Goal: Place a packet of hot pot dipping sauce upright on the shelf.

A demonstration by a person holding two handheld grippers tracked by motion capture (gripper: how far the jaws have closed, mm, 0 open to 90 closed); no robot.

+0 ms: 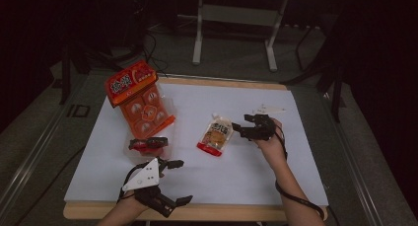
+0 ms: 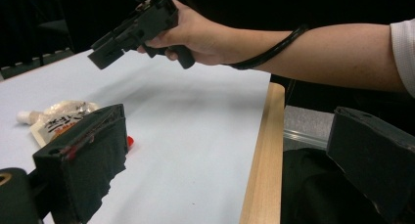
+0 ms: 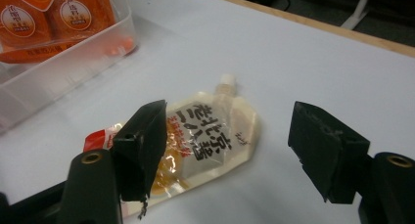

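Note:
A pale spouted sauce pouch (image 1: 215, 134) with black lettering and a red bottom strip lies flat near the middle of the white table. My right gripper (image 1: 241, 123) hovers just to its right, jaws open. In the right gripper view the pouch (image 3: 205, 136) lies below and between the open jaws of that gripper (image 3: 227, 121), with one jaw over the pouch's edge and neither pad pressing it. My left gripper (image 1: 180, 181) sits low at the table's front edge, open wide and holding nothing. In the left gripper view, the left gripper (image 2: 230, 170) looks across at the pouch (image 2: 58, 119) and the right gripper (image 2: 132, 31).
At the back left a clear plastic tray (image 1: 165, 118) holds orange snack packets under an orange bag (image 1: 130, 82). A small red and black item (image 1: 148, 144) lies in front of the tray. A white scrap (image 1: 268, 109) lies at the back right. The wooden table edge (image 2: 264, 160) runs near my left gripper.

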